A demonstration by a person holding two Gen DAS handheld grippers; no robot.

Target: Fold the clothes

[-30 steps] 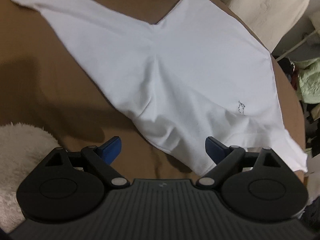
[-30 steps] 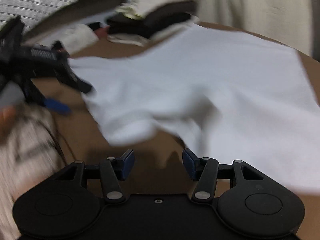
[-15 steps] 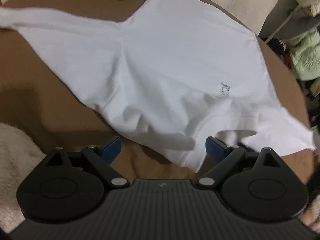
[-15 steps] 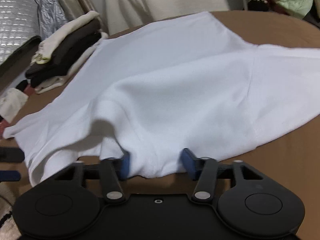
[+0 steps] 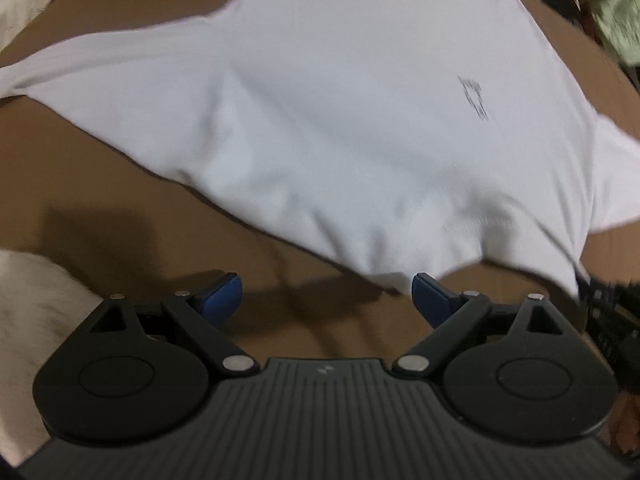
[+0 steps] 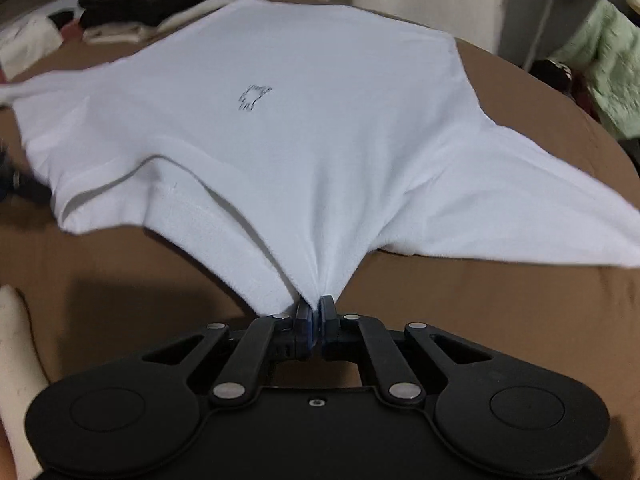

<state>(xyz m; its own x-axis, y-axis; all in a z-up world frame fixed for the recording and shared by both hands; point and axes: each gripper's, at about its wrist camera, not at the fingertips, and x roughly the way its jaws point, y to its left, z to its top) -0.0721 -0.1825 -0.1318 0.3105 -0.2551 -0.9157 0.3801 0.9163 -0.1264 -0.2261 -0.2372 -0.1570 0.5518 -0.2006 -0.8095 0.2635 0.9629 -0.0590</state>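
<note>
1. Right wrist view first: the right gripper (image 6: 316, 312) was seen pressed together on a bunched bit of the white shirt (image 6: 320, 128), right at the near edge by the collar. Its jaws had just been closing, and the cloth was caught between them. That pinch was probably made so the shirt could be lifted or dragged over for a fold.
2. The shirt itself was spread flat on the brown table (image 6: 500, 320), with its small dark logo (image 6: 254, 98) facing up, so it looked laid out ready for folding.
3. From the left wrist, the left gripper (image 5: 326, 300) was spread wide just short of the shirt's near edge, nothing between the pads. It was likely being lined up for a second grab.
4. Counts: one white shirt (image 5: 340, 112), two grippers, one logo.
5. Beyond the shirt's far side, one stack of folded clothes (image 6: 160, 4) was parked, presumably finished ones. How many were in it couldn't be told.
</note>
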